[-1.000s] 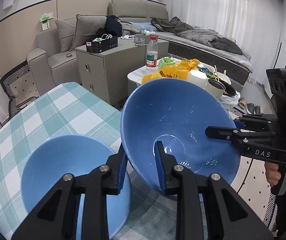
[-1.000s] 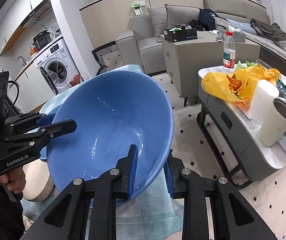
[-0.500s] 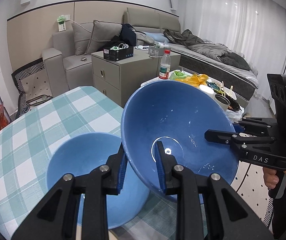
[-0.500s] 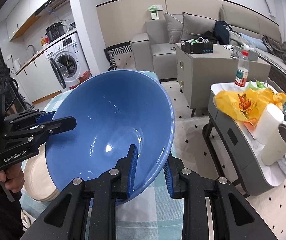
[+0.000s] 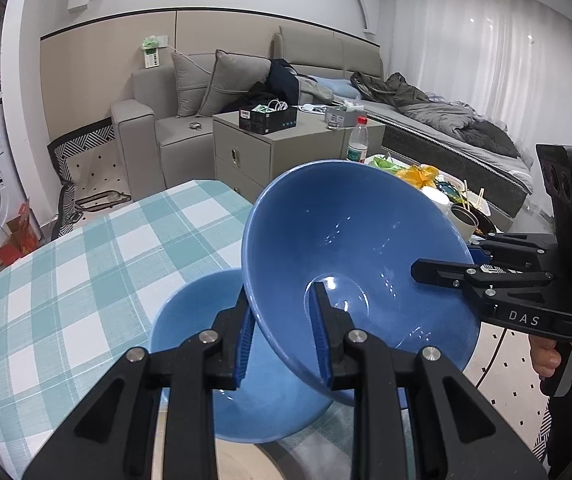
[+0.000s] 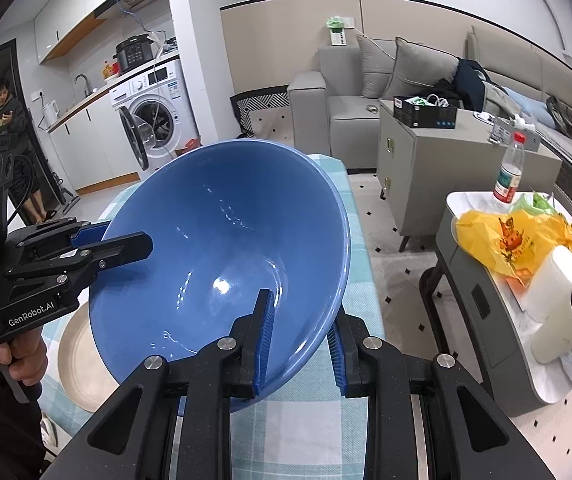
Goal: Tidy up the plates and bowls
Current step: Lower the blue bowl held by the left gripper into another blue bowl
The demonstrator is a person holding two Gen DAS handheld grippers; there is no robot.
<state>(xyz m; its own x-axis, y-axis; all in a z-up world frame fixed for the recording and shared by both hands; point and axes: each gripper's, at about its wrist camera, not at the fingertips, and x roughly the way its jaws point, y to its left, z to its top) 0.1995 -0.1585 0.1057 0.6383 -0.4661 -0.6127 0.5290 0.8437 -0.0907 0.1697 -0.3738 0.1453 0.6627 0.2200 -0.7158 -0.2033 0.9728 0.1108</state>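
Blue glazed bowl (image 5: 357, 248) is up in the air, tilted, with both grippers clamped on its rim from opposite sides; the left gripper (image 5: 282, 336) has one blue pad inside the bowl and the other against the outer wall, jaws pinched down to just the thickness of the wall; same deal with the right gripper (image 6: 297, 340), one finger inside, one outside, squeezed tight on the rim on its side. Below the held bowl there's a second blue bowl (image 5: 190, 332) sitting on the checked tablecloth (image 5: 86, 264), partly covered by the lifted one from the left wrist view; can't tell if the two are touching. From the right wrist view a beige plate (image 6: 76, 364) lies on the same table, under the held bowl's lower left edge. Off to the right is a low side table (image 6: 481, 280) crowded with a yellow bag (image 6: 513, 232), a bottle (image 6: 509, 168) and a cup (image 6: 565, 328); well apart from the bowls.
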